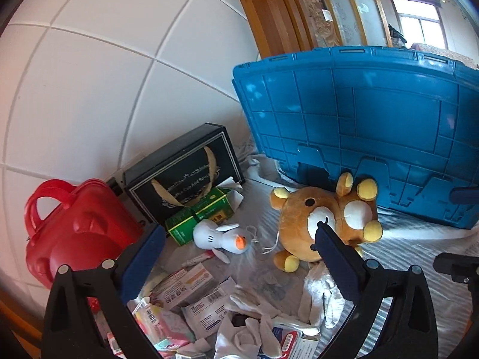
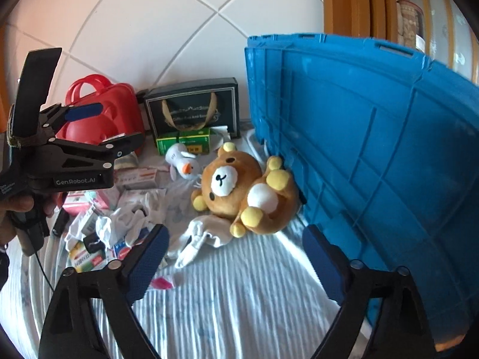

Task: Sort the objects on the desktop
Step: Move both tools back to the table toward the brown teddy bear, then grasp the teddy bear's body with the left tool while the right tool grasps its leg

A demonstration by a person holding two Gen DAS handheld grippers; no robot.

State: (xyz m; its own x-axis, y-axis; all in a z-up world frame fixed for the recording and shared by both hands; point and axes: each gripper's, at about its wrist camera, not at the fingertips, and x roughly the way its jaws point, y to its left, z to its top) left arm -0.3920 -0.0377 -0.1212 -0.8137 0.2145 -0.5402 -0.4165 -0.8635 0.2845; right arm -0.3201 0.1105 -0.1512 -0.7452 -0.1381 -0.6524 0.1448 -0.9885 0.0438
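A brown plush bear (image 2: 239, 191) lay on its back on a striped cloth-covered worktop (image 2: 239, 299), feet touching a blue crate (image 2: 374, 149) tipped on its side. The right hand-held gripper (image 2: 235, 257), jaws spread and empty, hovered nearer, the bear straight ahead and just beyond its tips, the toy's long axis running slantwise toward the crate. The left hand-held gripper (image 1: 239, 242), also spread and holding nothing, faced a white toy duck (image 1: 221, 237) and a heap of small packets (image 1: 185, 293). A red case (image 1: 74, 233), a black gift box (image 1: 185, 167) and a green carton (image 1: 197, 215) lined the tiled wall. White socks (image 2: 203, 236) partly covered the clutter; the crate's opening stayed hidden.
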